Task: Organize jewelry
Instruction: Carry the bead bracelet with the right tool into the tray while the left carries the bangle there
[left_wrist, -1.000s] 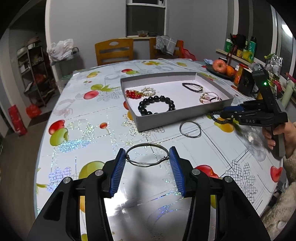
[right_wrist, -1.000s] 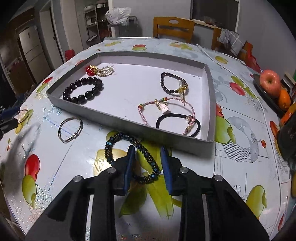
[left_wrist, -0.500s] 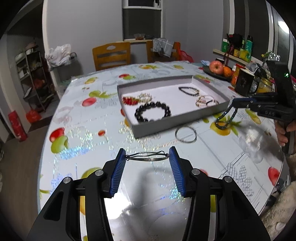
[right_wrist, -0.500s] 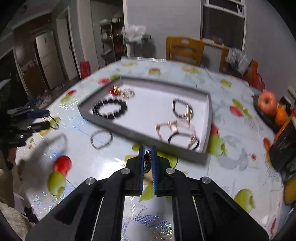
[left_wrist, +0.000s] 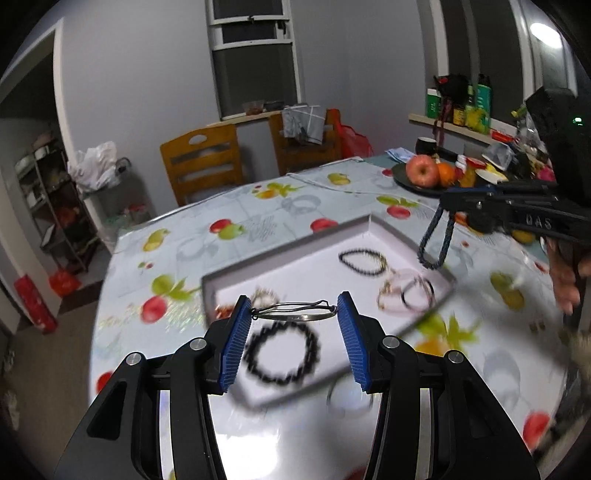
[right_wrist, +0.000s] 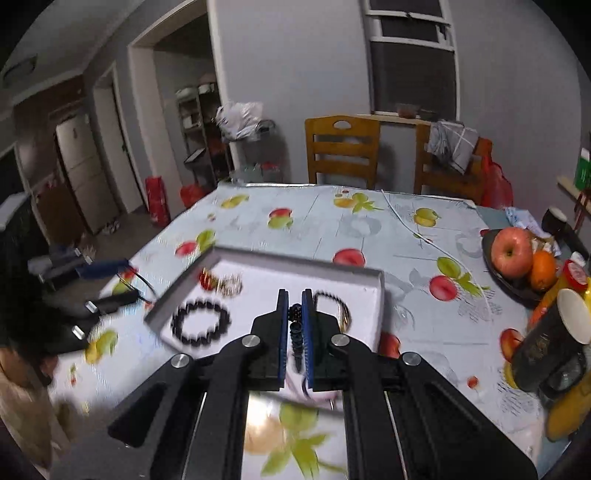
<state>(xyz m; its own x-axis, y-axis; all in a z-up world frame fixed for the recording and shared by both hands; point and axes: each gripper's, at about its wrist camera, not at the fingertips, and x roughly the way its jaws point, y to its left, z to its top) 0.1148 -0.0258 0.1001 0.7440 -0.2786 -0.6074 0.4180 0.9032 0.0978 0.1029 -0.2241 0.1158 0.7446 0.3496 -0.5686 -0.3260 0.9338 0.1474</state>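
So, one grey tray (left_wrist: 280, 254) on the fruit-print table (right_wrist: 332, 221). My left gripper (left_wrist: 294, 314) spans one wire bangle (left_wrist: 291, 312), my right gripper (right_wrist: 295, 325) pinches one dark beaded bracelet (left_wrist: 436, 240), both above the tray (blurry).

Motion blur smears tray (left_wrist: 373, 221) contents: black bead bracelet (left_wrist: 281, 353) & jewelry near far corner (left_wrist: 404, 291) indistinct. Dark beaded bracelet (right_wrist: 296, 332) mostly hidden btwn right fingers (right_wrist: 283, 332).
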